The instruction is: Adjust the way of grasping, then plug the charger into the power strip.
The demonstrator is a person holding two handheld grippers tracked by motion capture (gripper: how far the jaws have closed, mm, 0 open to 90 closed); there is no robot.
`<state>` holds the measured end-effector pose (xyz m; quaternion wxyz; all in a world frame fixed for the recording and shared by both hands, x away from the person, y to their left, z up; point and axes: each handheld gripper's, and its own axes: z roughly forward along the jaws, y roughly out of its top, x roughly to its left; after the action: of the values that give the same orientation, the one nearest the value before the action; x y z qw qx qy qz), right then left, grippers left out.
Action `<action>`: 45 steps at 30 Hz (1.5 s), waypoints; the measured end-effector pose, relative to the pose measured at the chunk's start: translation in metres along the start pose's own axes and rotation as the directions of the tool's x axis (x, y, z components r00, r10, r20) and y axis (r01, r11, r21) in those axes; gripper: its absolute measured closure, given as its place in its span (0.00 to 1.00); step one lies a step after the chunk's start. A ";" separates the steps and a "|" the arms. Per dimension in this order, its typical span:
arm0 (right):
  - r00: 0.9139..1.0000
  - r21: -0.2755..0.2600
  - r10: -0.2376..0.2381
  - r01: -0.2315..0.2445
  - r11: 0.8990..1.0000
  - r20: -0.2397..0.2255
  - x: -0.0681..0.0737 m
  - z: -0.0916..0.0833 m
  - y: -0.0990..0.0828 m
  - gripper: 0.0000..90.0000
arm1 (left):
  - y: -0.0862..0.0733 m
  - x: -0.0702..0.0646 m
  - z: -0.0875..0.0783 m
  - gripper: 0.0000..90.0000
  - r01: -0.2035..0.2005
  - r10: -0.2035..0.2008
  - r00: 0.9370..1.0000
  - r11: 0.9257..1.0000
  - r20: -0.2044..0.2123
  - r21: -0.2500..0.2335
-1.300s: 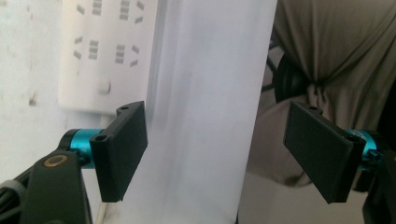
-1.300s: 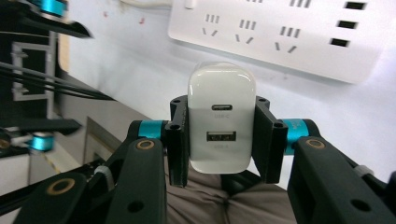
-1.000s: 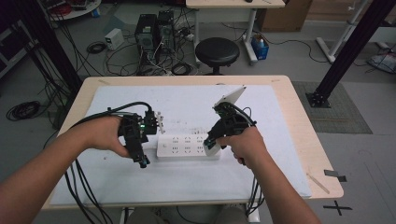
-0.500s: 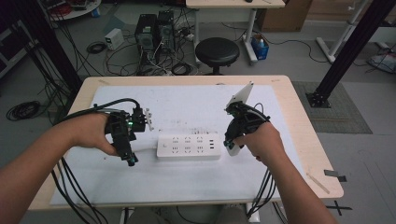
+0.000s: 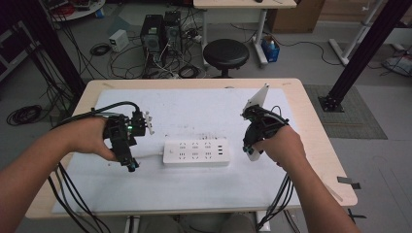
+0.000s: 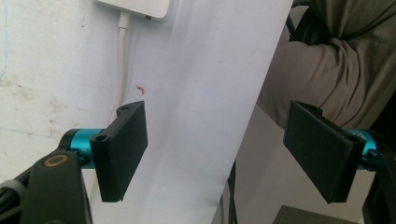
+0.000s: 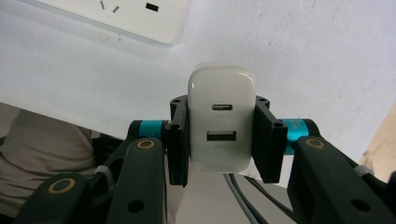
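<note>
**A:** Where is the white charger (image 7: pixel 222 125) relative to the right gripper (image 7: pixel 223 140)?

**B:** Pinched squarely between its two black jaws; in the right gripper view the pads press on both long sides of the charger, whose face with two ports, one above the other, looks at the camera; in the high view the right gripper (image 5: pixel 253 143) hangs just off the right end of the white power strip (image 5: pixel 196 152), apart from it, with the charger (image 5: pixel 251 154) showing as a pale block at its lower end.

**A:** And the left gripper (image 6: pixel 224 149)?

**B:** Spread wide with nothing between the jaws; in its own view they frame bare white table cover (image 6: pixel 196 93) and the table's near edge, with the person's sleeve (image 6: pixel 327 70) beyond; a corner of the power strip (image 6: pixel 140 7) and its white cord (image 6: pixel 122 51) sit at the top; in the high view the left gripper (image 5: pixel 130 162) is just off the strip's left end, near the cord.

**A:** Any containers, and what is in them?

**B:** The strip lies flat at the middle of the table (image 5: pixel 311 111); its sockets and small ports look empty, as far as I can tell from above.
</note>
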<state>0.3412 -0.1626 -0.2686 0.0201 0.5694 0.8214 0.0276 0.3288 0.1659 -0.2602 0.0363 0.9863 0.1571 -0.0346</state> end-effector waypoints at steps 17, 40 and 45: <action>1.000 -0.003 -0.005 0.005 1.000 0.019 -0.005 -0.001 -0.004 0.69 | 0.005 0.003 0.002 0.24 -0.016 0.016 1.000 1.000 0.008 0.009; 0.959 0.010 -0.284 0.284 0.959 -0.014 -0.010 0.011 0.021 0.69 | 0.004 -0.001 -0.001 0.24 -0.029 0.029 0.999 1.000 0.018 0.003; 0.915 0.032 -0.402 0.403 0.915 -0.029 -0.001 0.017 0.031 0.69 | 0.005 -0.003 0.000 0.24 -0.039 0.039 0.999 0.999 0.024 -0.003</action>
<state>0.3713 -0.1528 -0.2836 0.0056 0.3882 0.9214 0.0136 0.3278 0.1601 -0.2595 0.0400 0.9887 0.1374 -0.0455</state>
